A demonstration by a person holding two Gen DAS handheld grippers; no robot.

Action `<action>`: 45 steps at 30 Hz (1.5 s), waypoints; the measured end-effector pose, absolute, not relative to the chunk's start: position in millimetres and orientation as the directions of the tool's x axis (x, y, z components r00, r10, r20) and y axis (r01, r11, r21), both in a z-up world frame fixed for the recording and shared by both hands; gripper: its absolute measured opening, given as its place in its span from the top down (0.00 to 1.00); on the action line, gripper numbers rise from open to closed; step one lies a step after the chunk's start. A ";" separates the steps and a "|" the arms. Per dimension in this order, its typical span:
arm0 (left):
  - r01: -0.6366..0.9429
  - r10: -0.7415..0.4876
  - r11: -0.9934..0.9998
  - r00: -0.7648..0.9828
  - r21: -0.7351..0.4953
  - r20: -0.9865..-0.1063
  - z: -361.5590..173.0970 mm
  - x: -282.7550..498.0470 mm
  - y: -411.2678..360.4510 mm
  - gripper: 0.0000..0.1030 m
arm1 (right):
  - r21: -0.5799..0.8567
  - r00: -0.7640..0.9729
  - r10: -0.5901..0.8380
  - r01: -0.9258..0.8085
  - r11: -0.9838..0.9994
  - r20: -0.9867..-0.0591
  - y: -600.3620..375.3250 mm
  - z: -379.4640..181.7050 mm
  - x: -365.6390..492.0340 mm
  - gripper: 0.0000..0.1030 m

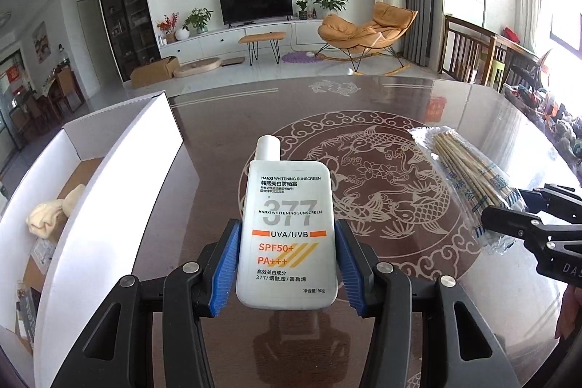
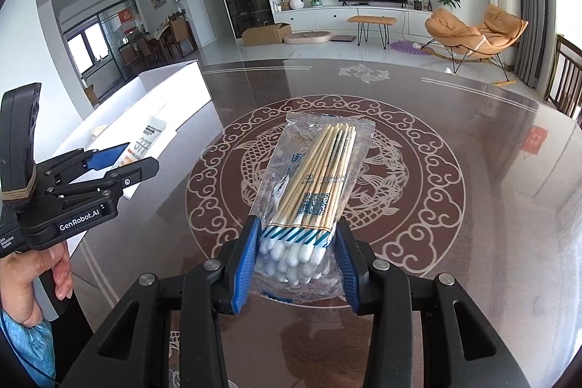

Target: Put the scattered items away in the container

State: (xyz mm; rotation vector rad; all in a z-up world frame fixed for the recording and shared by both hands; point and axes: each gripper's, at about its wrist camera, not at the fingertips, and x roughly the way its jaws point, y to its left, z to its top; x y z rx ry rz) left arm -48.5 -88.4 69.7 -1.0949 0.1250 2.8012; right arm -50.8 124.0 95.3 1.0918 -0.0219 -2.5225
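My left gripper [image 1: 287, 264] is shut on a white sunscreen bottle [image 1: 285, 224], held upright above the dark table, cap pointing away. The white open box [image 1: 109, 148] stands to its left with a cream cloth [image 1: 54, 210] inside. My right gripper [image 2: 296, 264] is shut on a clear bag of cotton swabs [image 2: 313, 184], lifted over the table's fish medallion. In the left wrist view the swab bag [image 1: 469, 170] and right gripper [image 1: 509, 217] show at the right. In the right wrist view the left gripper [image 2: 120, 166], the bottle [image 2: 145, 140] and the box [image 2: 167, 90] show at the left.
The glossy brown table [image 2: 473, 133] has a round fish pattern in the middle. Wooden chairs [image 1: 469, 50] stand by the far right edge, and clutter [image 1: 538, 104] lies at the far right. A living room lies beyond the table.
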 end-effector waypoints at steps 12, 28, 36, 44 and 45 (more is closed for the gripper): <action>0.182 -0.124 -0.983 -0.750 -0.023 -0.649 149.7 -4.6 -322.3 0.51 | 0.134 -0.482 -0.677 0.752 -0.645 -0.556 -130.1 218.3 -56.6 0.60; 0.497 -0.268 -0.867 -0.528 -0.038 -0.805 85.7 8.0 -421.2 0.00 | 0.149 -0.272 -0.596 0.815 -0.560 -0.756 -271.3 130.7 -81.5 0.32; 0.528 -0.389 -0.849 -0.596 0.021 -0.702 140.0 17.9 -379.1 0.00 | 0.050 -0.385 -0.575 0.800 -0.598 -0.722 -239.8 187.8 -92.7 0.32; 0.582 -0.393 -0.813 -0.557 -0.006 -0.732 145.5 20.4 -375.2 0.00 | 0.051 -0.399 -0.579 0.792 -0.608 -0.711 -233.2 191.8 -90.6 0.32; 0.595 -0.394 -0.804 -0.545 -0.010 -0.740 144.4 22.1 -377.4 0.00 | 0.046 -0.400 -0.576 0.793 -0.607 -0.713 -234.9 189.9 -89.5 0.32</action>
